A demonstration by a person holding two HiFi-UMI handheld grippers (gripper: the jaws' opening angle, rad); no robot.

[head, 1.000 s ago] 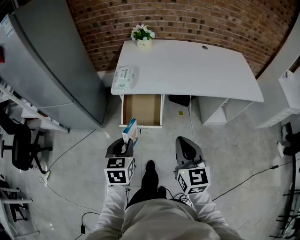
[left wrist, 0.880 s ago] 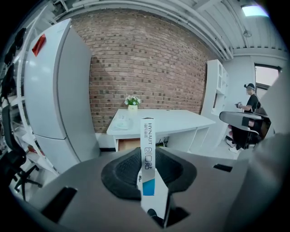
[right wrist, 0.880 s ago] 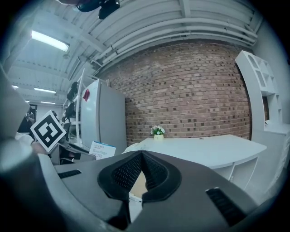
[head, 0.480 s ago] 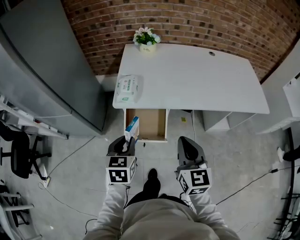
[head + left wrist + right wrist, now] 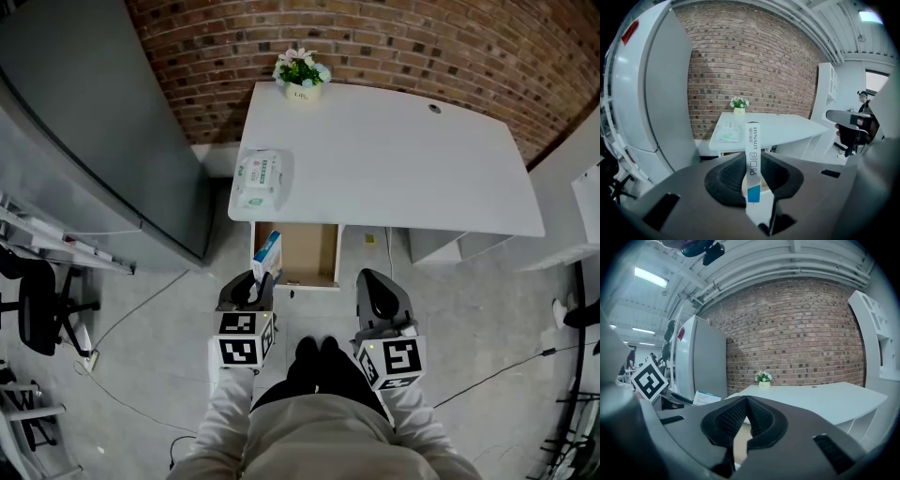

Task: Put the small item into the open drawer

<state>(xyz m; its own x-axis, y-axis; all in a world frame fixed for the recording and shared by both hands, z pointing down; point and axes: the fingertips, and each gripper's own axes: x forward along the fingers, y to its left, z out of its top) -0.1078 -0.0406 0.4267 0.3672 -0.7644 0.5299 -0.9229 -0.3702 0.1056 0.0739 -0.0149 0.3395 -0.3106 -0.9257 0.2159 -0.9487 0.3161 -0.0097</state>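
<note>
Box [image 5: 266, 256] at the open drawer [image 5: 314, 251].
The left tool [image 5: 253, 283] grips the box upright at the drawer's left edge, just before the tabletop [image 5: 394, 159]; the right tool [image 5: 374, 283] is closed, empty.

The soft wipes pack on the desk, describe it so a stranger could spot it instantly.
Find the white desk against the red brick wall. The white-and-green soft wipes pack lies at its front corner, above the open drawer. Unlike the potted flowers, it lies flat.
</note>
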